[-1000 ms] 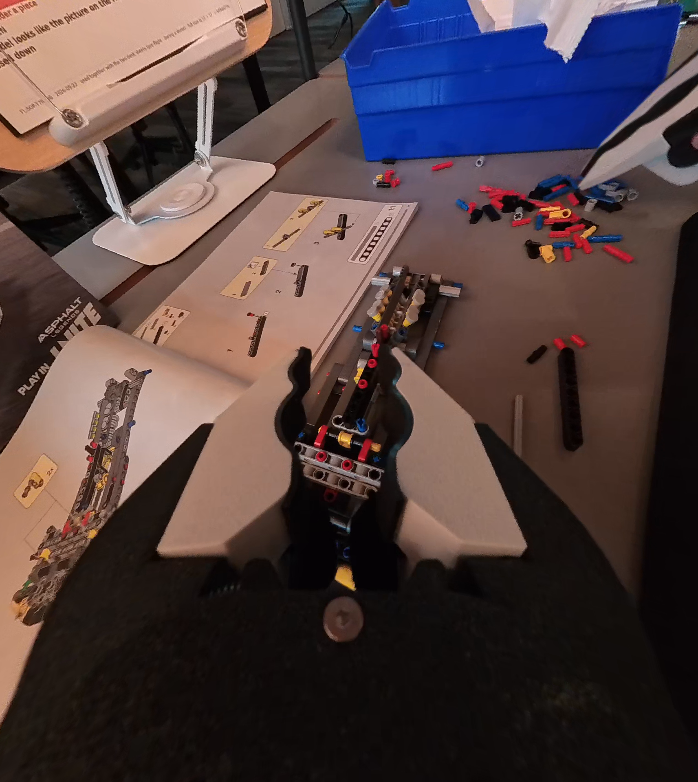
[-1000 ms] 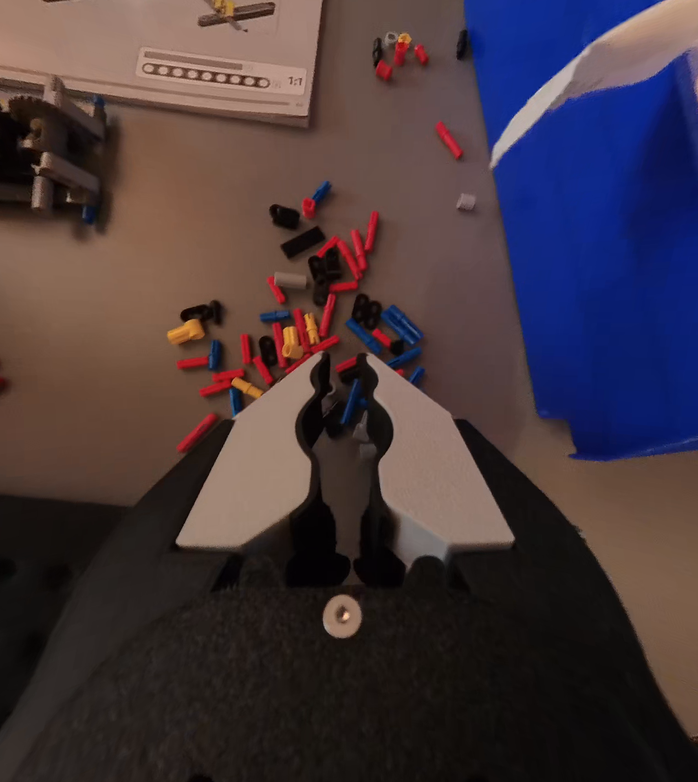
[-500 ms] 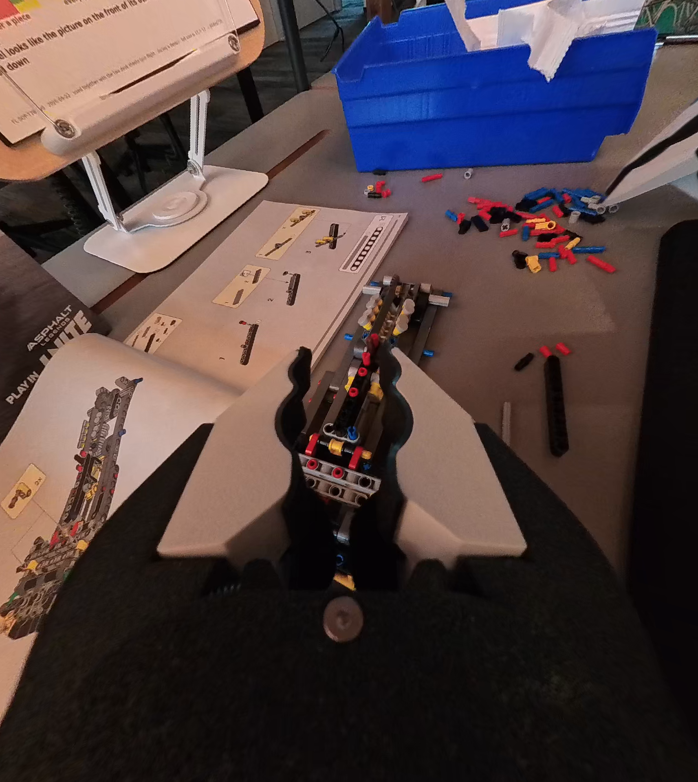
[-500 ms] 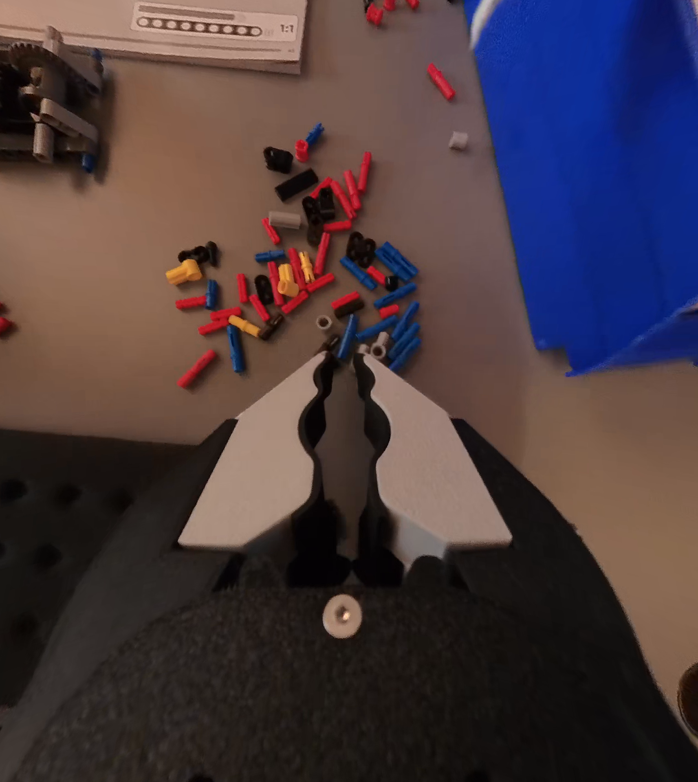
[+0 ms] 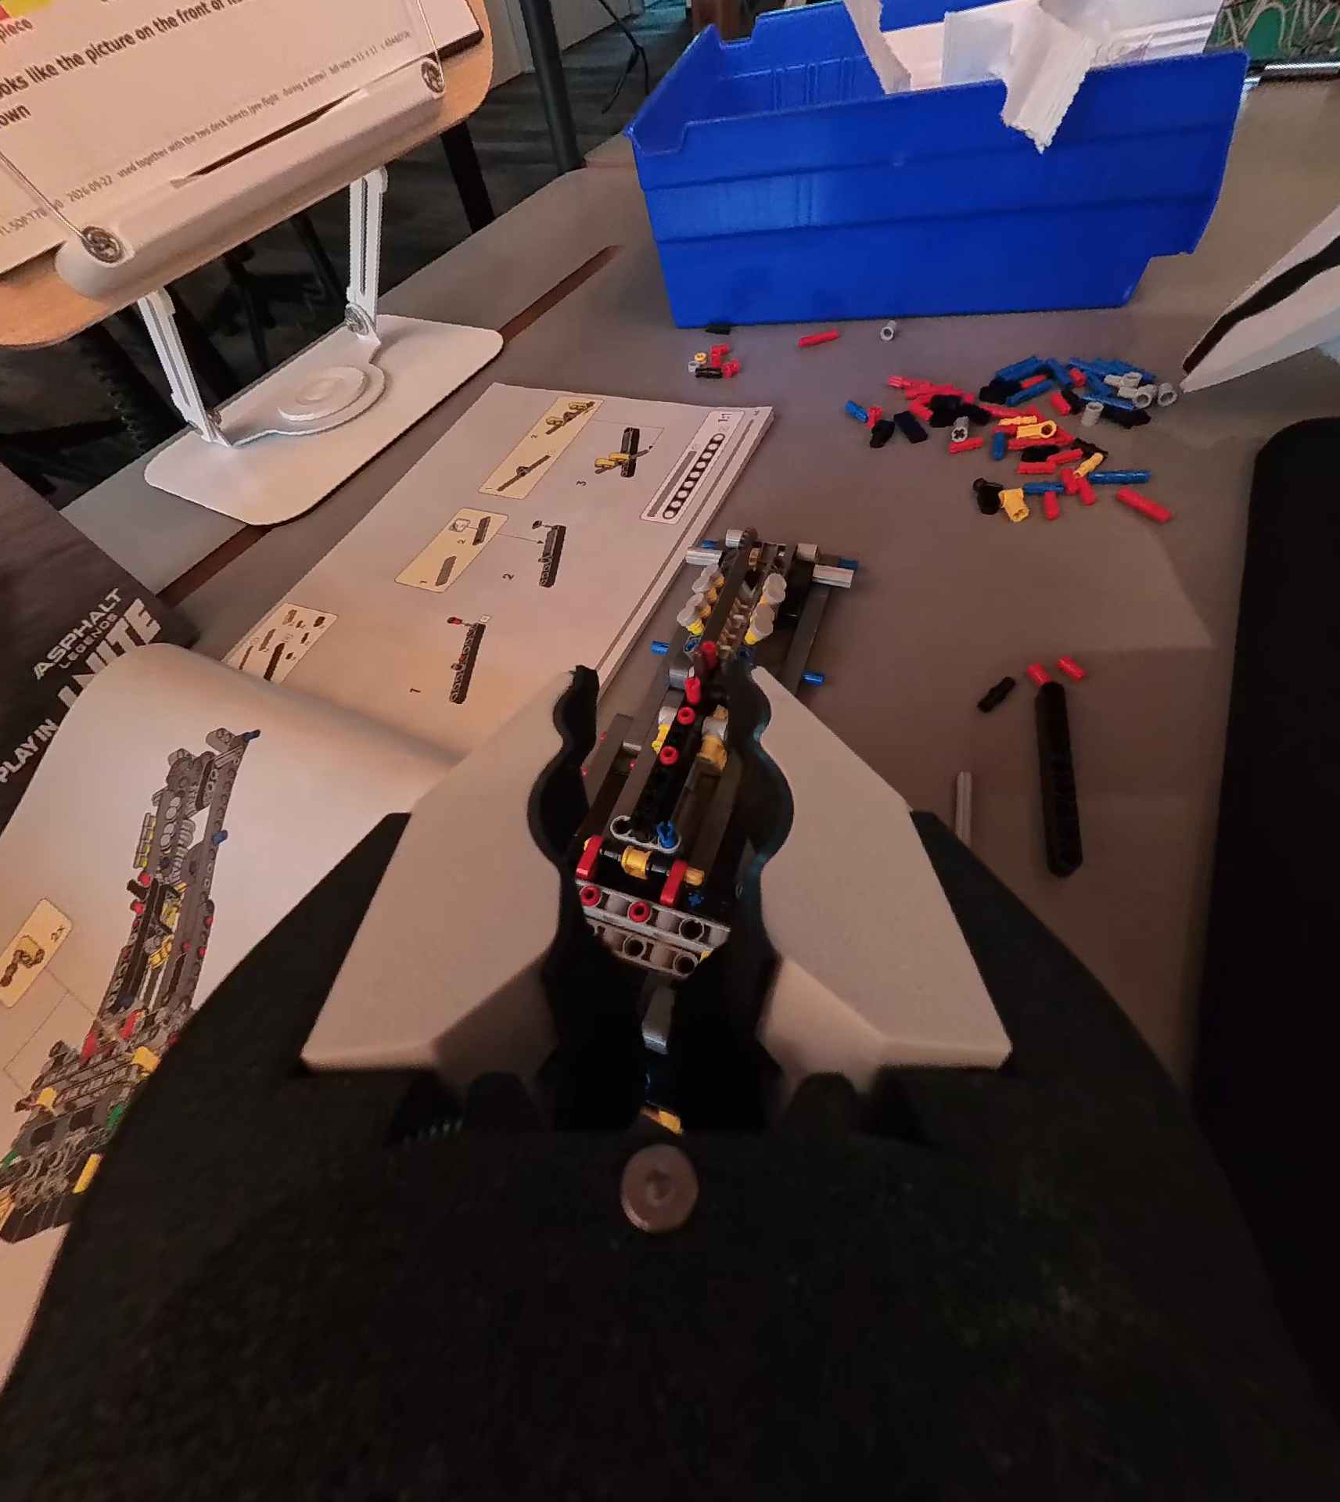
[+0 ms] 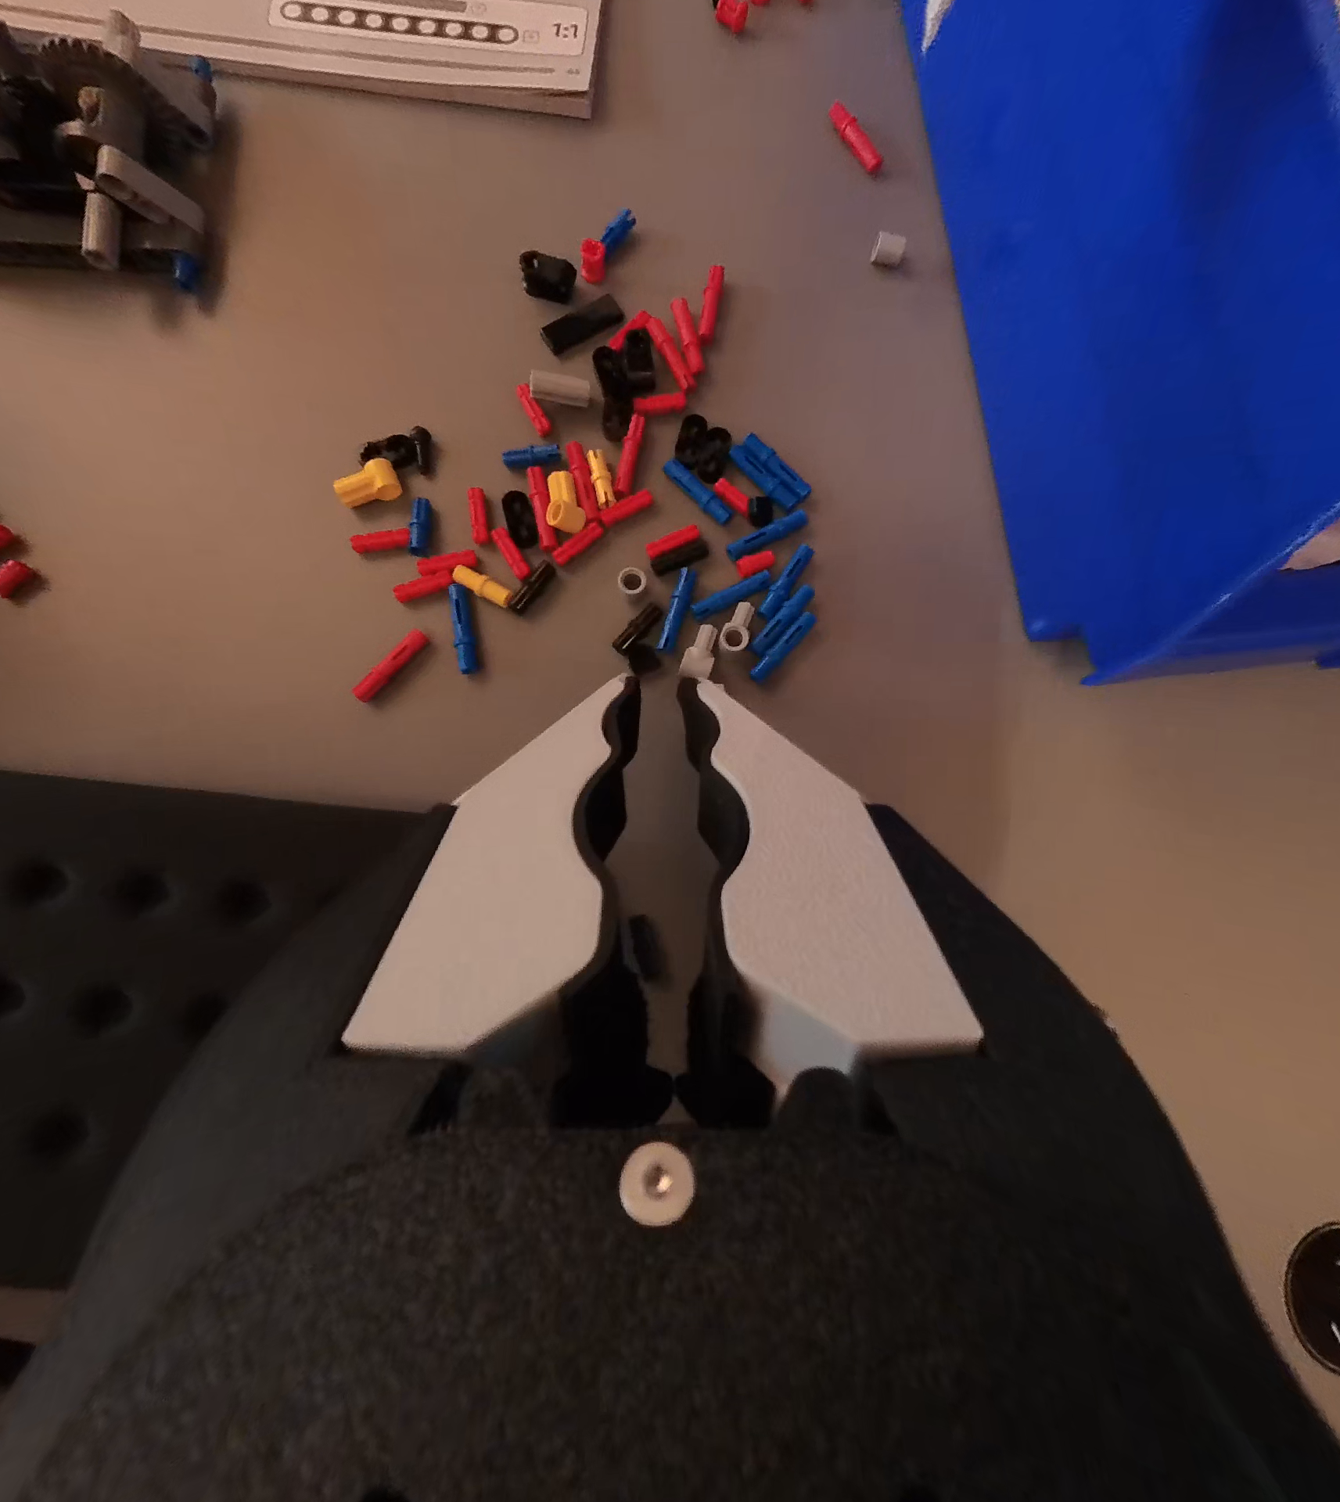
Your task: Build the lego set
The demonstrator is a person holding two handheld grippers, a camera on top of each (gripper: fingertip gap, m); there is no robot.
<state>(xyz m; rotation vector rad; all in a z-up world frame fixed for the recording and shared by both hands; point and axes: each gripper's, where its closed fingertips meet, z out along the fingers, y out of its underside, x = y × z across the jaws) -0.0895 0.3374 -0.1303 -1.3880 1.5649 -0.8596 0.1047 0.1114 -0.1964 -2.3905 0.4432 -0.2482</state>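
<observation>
Pulled back from the scattered parts since a second ago, the right gripper [image 6: 657, 679] now rests its tips at the near edge of the pile of small pins [image 6: 609, 479], where earlier they reached in among the blue ones. Seen from the left wrist, the left gripper [image 5: 662, 691] stands over the long lego chassis [image 5: 719, 707] on the grey table [image 5: 934, 650], its fingers spread either side of the model's near end; whether they press on it cannot be told. An open instruction booklet [image 5: 487, 569] lies to the left, a blue bin [image 5: 918, 211] stands at the far side, and a black beam [image 5: 1056, 788] lies to the right, with a white document stand [image 5: 325, 406] far left. From the right wrist, the right gripper's jaws are parted by a narrow gap with nothing between them, a grey connector [image 6: 700, 650] just beyond one tip, the bin on the right and the chassis's end far left.
</observation>
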